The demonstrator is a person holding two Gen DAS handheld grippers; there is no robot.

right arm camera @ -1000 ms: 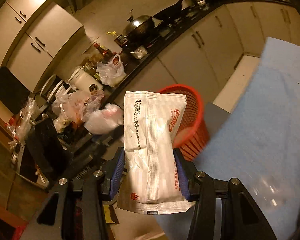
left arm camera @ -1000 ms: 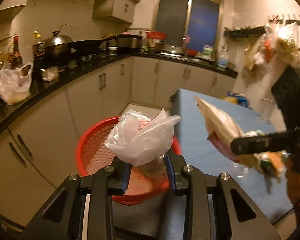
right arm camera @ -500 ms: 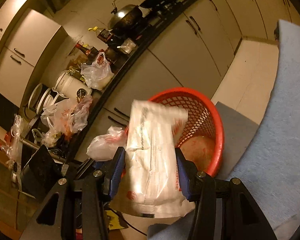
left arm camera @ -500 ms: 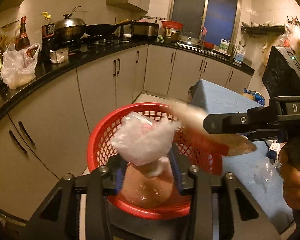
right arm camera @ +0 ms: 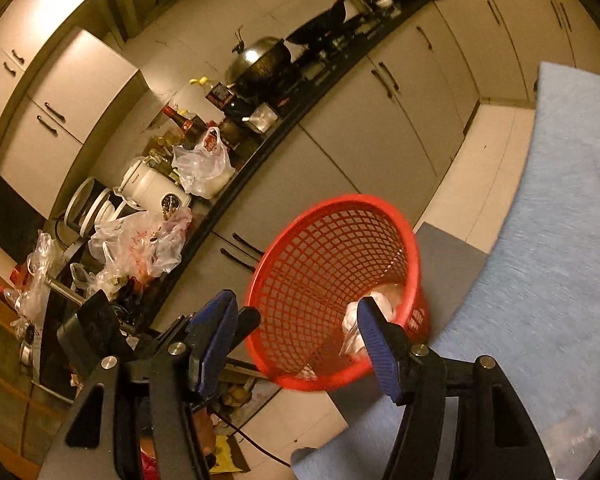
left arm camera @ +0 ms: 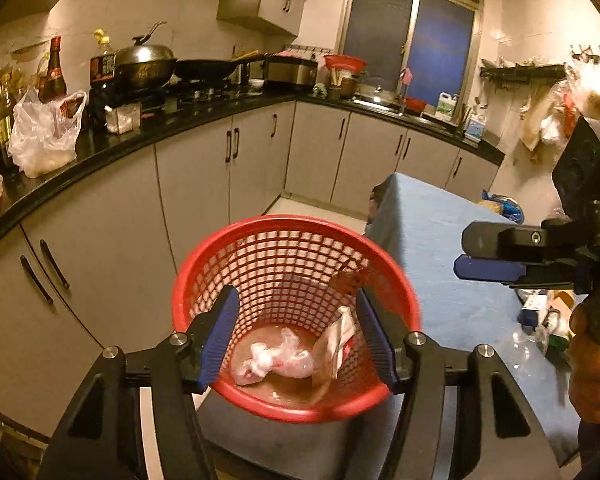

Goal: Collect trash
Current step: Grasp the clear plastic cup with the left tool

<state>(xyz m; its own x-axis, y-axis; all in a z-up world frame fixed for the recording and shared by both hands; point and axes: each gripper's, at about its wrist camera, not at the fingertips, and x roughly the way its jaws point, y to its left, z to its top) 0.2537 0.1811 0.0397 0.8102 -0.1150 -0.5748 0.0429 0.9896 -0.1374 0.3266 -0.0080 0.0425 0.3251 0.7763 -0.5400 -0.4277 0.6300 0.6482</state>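
Red basket (left arm camera: 292,410): wrapper (left arm camera: 334,346) upright, long axis vertical | both claws opening, nothing between.

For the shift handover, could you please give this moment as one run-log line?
left claw: opening, empty | right claw: opening, empty | red basket: holds plastic bag, white packet | stage: trash dropped

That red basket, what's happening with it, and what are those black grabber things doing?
A person holds a two-finger gripper in each hand over the red mesh basket. Both the left gripper and the right gripper are opening with nothing between their jaws. A crumpled plastic bag and a white wrapper lie at the basket's bottom. More clutter sits on the blue tablecloth beside it.
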